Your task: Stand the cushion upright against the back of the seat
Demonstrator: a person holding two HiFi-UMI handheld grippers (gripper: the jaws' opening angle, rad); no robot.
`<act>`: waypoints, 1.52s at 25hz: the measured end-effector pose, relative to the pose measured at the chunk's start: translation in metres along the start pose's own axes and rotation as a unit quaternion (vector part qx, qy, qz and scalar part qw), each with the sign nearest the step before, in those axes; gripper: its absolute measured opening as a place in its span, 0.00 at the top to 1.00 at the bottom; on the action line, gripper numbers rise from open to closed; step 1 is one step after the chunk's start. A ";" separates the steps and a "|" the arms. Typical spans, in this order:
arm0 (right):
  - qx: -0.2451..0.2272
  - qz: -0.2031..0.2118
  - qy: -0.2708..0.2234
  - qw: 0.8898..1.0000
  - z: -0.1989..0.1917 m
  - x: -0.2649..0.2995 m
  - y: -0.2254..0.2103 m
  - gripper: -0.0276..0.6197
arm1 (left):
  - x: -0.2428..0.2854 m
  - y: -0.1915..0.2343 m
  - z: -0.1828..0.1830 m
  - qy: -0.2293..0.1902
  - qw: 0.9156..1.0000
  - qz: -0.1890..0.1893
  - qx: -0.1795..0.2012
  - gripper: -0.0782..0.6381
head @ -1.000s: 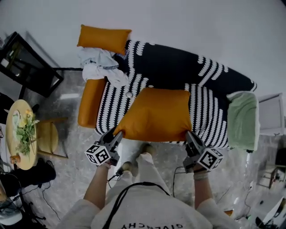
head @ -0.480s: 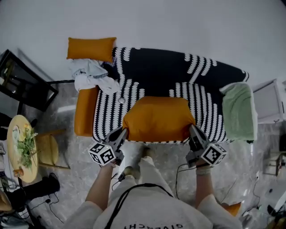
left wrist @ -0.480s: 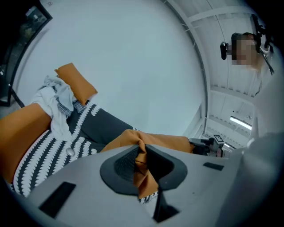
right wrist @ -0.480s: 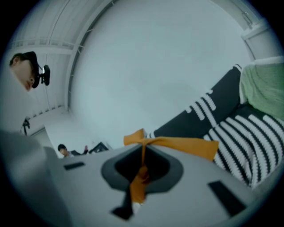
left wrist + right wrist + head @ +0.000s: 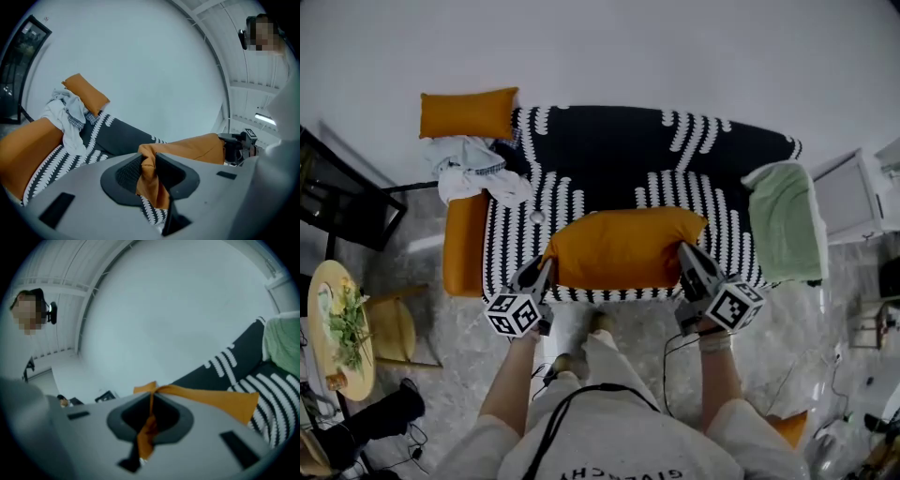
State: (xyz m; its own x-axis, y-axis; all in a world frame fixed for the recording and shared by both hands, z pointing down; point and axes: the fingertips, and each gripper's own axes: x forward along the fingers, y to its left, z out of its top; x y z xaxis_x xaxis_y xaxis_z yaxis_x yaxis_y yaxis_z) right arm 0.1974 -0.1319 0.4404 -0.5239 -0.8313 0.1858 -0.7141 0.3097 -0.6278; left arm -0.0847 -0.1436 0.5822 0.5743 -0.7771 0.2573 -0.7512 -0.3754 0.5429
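The orange cushion point(image 5: 623, 246) lies across the front of the seat of the sofa point(image 5: 619, 150), which has a black and white patterned throw over it. The cushion's near edge is raised. My left gripper point(image 5: 546, 269) pinches the near left corner; in the left gripper view the fabric point(image 5: 149, 171) is bunched between the pads of that gripper point(image 5: 149, 164), whose jaws are opening slightly. My right gripper point(image 5: 684, 251) is shut on the near right corner, and its own view shows a thin fold of cushion point(image 5: 211, 399) clamped in the gripper point(image 5: 151, 416).
A second orange cushion point(image 5: 467, 112) and white clothes point(image 5: 473, 164) sit at the sofa's left end. A green blanket point(image 5: 783, 220) covers the right arm. A round table with a plant point(image 5: 337, 328) stands at the left, a white cabinet point(image 5: 853, 192) at the right.
Both grippers have moved toward the sofa and upward with the cushion's near corners. The cushion's near edge has risen, so it looks shorter from front to back.
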 end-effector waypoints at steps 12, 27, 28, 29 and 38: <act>-0.010 0.051 0.041 0.998 -0.009 0.078 0.038 0.91 | -0.034 -0.041 0.088 -0.105 0.984 0.024 0.141 0.69; 0.030 0.143 0.172 0.974 -0.058 0.173 0.094 0.91 | 0.028 -0.117 0.083 -0.032 0.972 -0.030 0.230 0.62; 0.022 0.148 0.184 0.971 -0.063 0.179 0.096 0.91 | 0.031 -0.112 0.083 -0.026 0.971 -0.016 0.237 0.61; 0.013 0.152 0.196 0.969 -0.068 0.184 0.097 0.91 | 0.034 -0.107 0.084 -0.021 0.969 -0.001 0.245 0.61; -0.016 0.182 0.276 0.944 -0.101 0.226 0.121 0.91 | 0.038 -0.062 0.091 0.036 0.938 0.124 0.323 0.61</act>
State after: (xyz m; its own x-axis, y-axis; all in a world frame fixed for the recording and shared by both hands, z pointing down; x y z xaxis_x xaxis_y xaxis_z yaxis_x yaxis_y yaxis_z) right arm -0.0546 -0.2359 0.4827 -0.8933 -0.3021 0.3327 -0.4484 0.5491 -0.7053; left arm -0.0461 -0.1961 0.4859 0.3592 -0.8532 0.3781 -0.8912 -0.4338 -0.1323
